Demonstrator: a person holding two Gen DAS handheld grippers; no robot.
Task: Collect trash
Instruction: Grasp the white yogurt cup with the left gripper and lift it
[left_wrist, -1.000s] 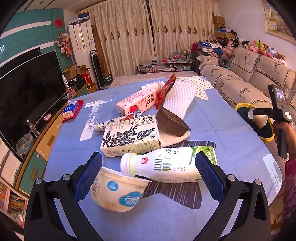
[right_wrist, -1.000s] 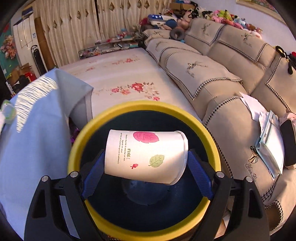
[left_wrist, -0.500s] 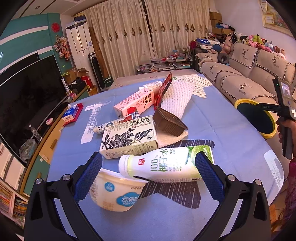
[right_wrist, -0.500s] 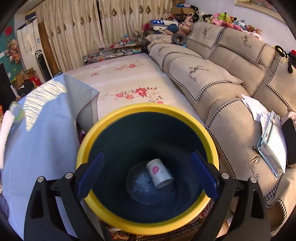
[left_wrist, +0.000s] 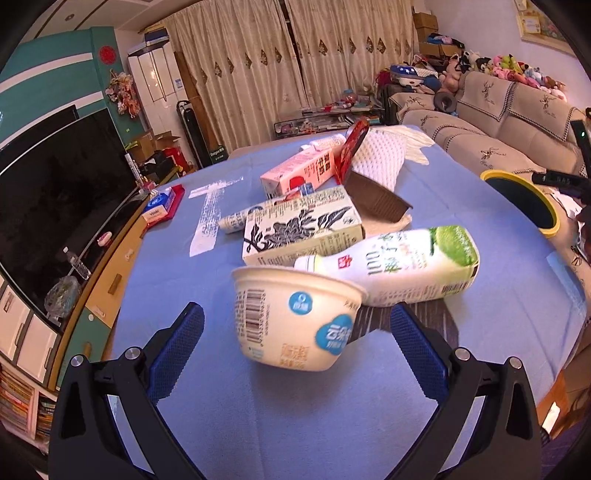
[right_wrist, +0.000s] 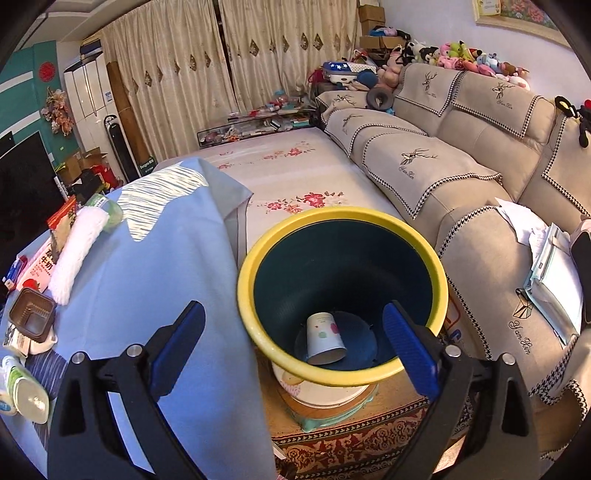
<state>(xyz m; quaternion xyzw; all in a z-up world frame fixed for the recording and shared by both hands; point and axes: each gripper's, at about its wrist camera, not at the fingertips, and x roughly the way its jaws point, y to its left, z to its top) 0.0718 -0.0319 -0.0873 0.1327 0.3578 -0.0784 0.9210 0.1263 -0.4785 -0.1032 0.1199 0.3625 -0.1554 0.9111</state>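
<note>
Trash: the paper cup (right_wrist: 325, 341) now lies in the bin (right_wrist: 341, 374), below the right hand-held gripper (right_wrist: 293, 338), whose jaws just opened wide, empty. Left hand-held gripper (left_wrist: 297, 341), wide, now straddles the tub (left_wrist: 295, 317) on the worktop (left_wrist: 258, 424); judged next.

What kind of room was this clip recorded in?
Most likely a home living room: a long sofa lined with plush toys, a big television opposite, and curtains across the far wall.

A cup (right_wrist: 325, 341) lay in the bin (right_wrist: 343, 376) right of the table (right_wrist: 177, 266); a tub (left_wrist: 295, 317) lay before the bottle (left_wrist: 399, 266).
</note>
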